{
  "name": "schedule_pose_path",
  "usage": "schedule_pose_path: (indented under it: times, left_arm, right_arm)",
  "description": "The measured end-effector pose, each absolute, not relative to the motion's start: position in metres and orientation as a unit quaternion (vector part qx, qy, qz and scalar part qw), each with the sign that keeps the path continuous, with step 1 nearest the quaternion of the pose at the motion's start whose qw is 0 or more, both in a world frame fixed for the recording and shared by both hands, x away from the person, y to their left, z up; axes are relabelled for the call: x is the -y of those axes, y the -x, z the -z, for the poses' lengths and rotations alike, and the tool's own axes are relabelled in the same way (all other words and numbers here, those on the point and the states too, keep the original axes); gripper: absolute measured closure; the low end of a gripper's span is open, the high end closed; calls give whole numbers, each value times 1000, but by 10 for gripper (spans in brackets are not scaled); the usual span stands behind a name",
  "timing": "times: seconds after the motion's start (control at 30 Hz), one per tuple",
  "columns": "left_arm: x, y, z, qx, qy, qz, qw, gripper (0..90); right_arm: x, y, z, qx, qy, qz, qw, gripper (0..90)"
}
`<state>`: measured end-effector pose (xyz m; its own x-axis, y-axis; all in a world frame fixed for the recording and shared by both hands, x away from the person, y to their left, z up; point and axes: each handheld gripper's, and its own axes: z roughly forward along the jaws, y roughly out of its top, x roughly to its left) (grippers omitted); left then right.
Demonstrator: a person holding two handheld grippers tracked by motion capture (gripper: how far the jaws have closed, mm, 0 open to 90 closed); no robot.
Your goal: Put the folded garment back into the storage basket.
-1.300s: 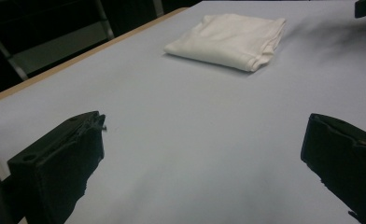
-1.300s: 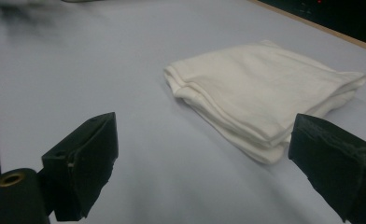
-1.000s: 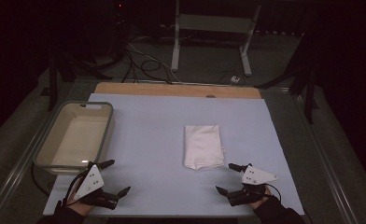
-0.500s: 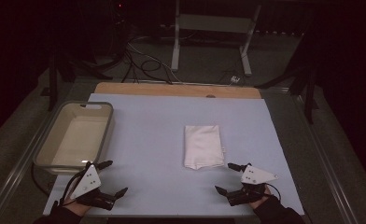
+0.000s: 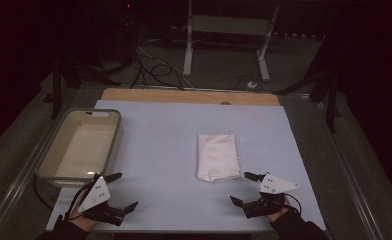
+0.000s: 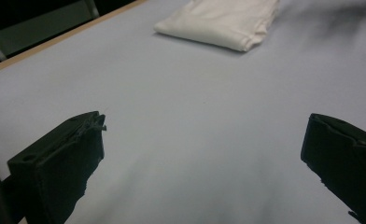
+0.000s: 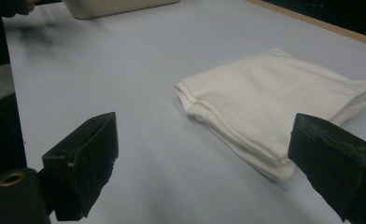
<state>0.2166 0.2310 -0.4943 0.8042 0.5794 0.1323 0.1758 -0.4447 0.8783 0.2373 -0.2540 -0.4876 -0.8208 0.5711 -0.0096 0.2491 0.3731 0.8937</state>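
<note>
1. The left hand-held gripper (image 5: 120, 191) sits at about 7 o'clock on the worktop (image 5: 164, 150) in the high view, its jaws spread wide apart with nothing between them.
2. The right hand-held gripper (image 5: 244, 188) sits at about 5 o'clock, near the front edge, its jaws also wide apart and empty.
3. A folded white towel (image 5: 217, 156) lies flat near the middle of the worktop, slightly toward 4 o'clock, with its short edge facing the front.
4. The towel is at about 11 o'clock from the right hand-held gripper and close to it, but not touching; the upper jaw tip lies just beside the towel's front right corner.
5. In the right gripper view the towel (image 7: 284, 105) lies ahead between the two black jaws, with its stacked folded edges turned toward the camera.
6. In the left gripper view the towel (image 6: 221, 21) lies farther off, toward 12 o'clock, well apart from the jaws, with bare worktop (image 6: 190, 140) between.
7. A pale shallow tub (image 5: 81, 145) stands at 9 o'clock on the left edge of the worktop, just beyond the left hand-held gripper.
8. A person's hands and dark sleeves come in from the bottom edge, holding both tools.
</note>
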Motion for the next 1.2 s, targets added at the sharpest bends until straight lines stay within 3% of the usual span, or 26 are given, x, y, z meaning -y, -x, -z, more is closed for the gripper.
schedule_pose_path:
  times: [0.43,1.2]
  left_arm:
    - [-219,-227,478,-254,-833,-183,457,0]
    - [-197,-248,431,-262,-830,-184,458,0]
  right_arm:
    - [256,-240,451,-808,-252,-501,179,88]
    - [245,-271,409,-800,-246,-510,202,88]
